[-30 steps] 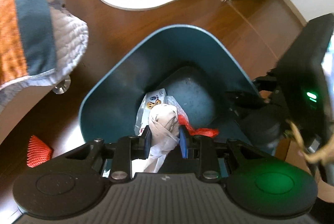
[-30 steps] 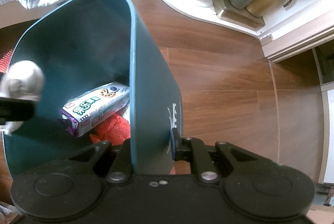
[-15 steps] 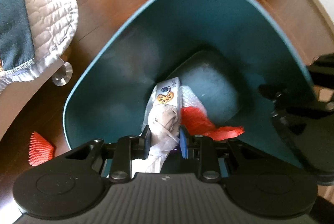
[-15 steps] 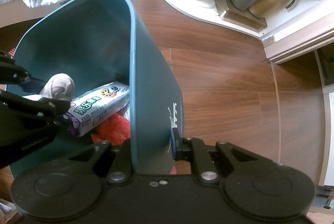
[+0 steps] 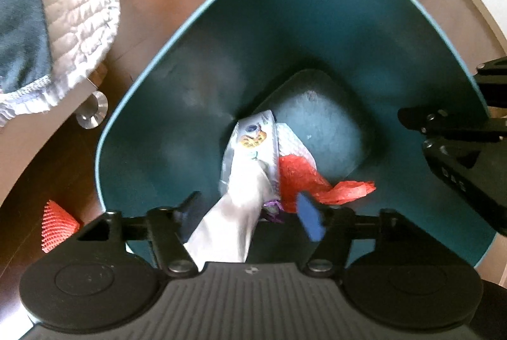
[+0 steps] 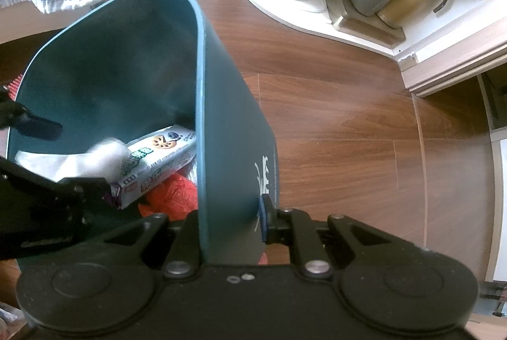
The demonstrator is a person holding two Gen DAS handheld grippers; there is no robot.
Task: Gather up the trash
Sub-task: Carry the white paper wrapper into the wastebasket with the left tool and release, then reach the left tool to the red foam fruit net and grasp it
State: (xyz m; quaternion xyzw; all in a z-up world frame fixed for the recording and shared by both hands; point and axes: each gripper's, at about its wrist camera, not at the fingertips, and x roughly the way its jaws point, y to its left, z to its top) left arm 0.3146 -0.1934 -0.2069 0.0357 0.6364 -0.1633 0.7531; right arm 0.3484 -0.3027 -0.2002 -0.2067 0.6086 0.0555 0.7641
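Black plastic jaws of the left gripper (image 5: pixel 250 213) have just been opening and now stand apart, with the crumpled white tissue wad (image 5: pixel 234 213) between them but no longer pressed by either pad; the blue pad on the right finger is clear of it. The wad is blurred and appears to be dropping free. Its long axis runs from the gripper body forward and down into the teal trash bin (image 5: pixel 177 105), roughly in line with the direction the fingers point. Directly beyond the wad, on the bin floor, lie a cookie packet (image 5: pixel 253 143) and a crumpled red foam net (image 5: pixel 304 181), touching one another. The right gripper (image 6: pixel 234 219) is clamped on the bin's side wall, one finger inside and one outside, jaws nearly together around the thin wall; it holds the bin tilted toward the left gripper. The left gripper is therefore the one nearer the bin's mouth and its contents. A second piece of red foam net (image 5: pixel 57 226) lies on the wooden floor (image 6: pixel 348 124) just outside the bin, to the left gripper's left side. Judged from this layout, that piece is the next item to collect, and the left gripper is the nearer one.
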